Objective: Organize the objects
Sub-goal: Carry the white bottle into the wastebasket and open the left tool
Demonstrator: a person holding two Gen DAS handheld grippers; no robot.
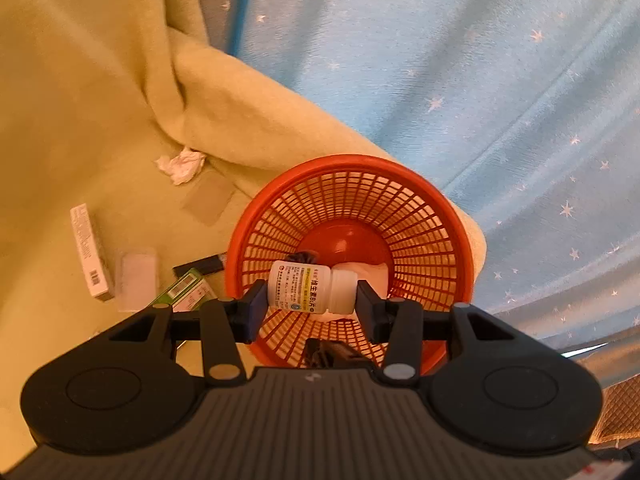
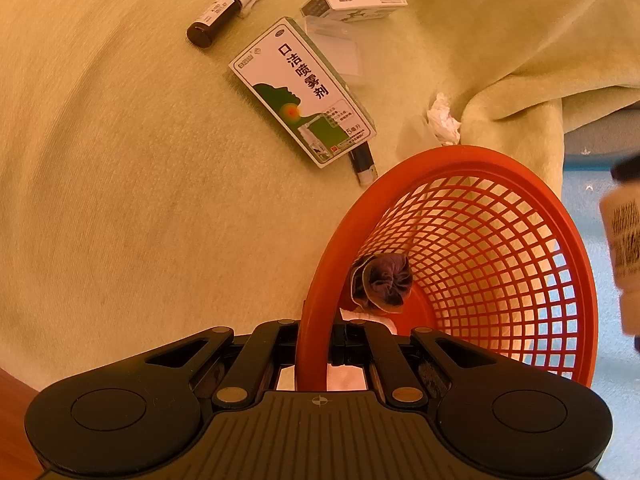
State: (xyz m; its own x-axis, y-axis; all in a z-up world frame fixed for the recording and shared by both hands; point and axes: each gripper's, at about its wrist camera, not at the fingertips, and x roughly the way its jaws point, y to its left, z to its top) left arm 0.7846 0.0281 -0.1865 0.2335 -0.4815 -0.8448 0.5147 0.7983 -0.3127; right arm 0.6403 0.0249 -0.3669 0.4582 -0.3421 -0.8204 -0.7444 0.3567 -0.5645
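Yellow-green fleece blanket [image 2: 120, 200] covers the whole work surface, soft and rumpled, folded up at the far right.

Orange plastic basket [image 1: 436, 216]: stiff lattice wall, looks light, tipped so its mouth faces the left wrist camera. Right gripper [image 2: 338, 346] is clenched on the basket's near rim, jaws either side of the thin edge. Rim is the sensible handle; a light basket held at one point may swing.

Green-and-white spray box [image 2: 304, 92] lies flat on the blanket, left of the basket; a dark tube pokes from under its near end. White carton [image 2: 360, 0] and brown dropper bottle [image 2: 222, 14] lie farther off.

White pill bottle [image 1: 310, 288]: left gripper [image 1: 310, 304] grasps it end to end, base on one pad, cap on the other, hanging sideways over the basket mouth. Smooth hard plastic, probably light and slippery; gripping the labelled body would seem surer.

Dark scrunched cloth [image 2: 384, 282] sits inside the basket.

Crumpled tissue [image 1: 180, 164] by the fold.
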